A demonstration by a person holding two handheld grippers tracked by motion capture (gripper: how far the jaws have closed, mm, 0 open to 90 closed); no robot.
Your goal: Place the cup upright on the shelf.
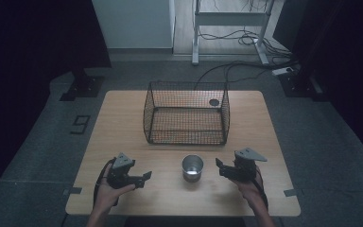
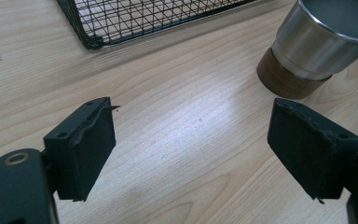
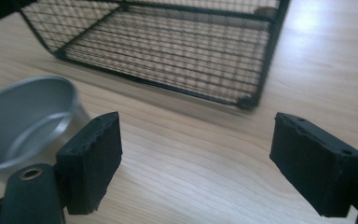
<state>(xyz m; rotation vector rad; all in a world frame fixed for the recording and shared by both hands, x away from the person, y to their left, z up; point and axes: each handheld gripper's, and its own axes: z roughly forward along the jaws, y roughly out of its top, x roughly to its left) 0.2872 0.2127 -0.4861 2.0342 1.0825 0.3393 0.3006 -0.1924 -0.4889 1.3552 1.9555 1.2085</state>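
Steel cup (image 1: 192, 168) upright on the wooden table (image 1: 123, 123), just in front of the black wire basket (image 1: 186, 118) and between the two hand-held grippers — touched by neither. Left gripper (image 1: 145, 177) low beside the cup, on the cup's left, jaws spread wide and empty; from its own camera, bare wood between the pads and the cup (image 2: 324, 39), with its brown base band, off past the far pad. Right gripper (image 1: 219, 166) on the cup's right, a little apart from it, jaws likewise parted with nothing but tabletop between them; from its camera, the cup's rim (image 3: 25, 119) lying outside the near pad, slightly blurred, and the basket (image 3: 177, 51) straight ahead beyond the cup. Basket bare of cargo, a dark round hole in the table showing through the mesh at its far right corner. Judged from this layout: work barely begun — cup not yet gripped, not yet lifted, basket yet to receive anything. Left to do, most likely: closing one claw on the cup's wall, raising it clear of the basket's front rim, and setting it down inside.
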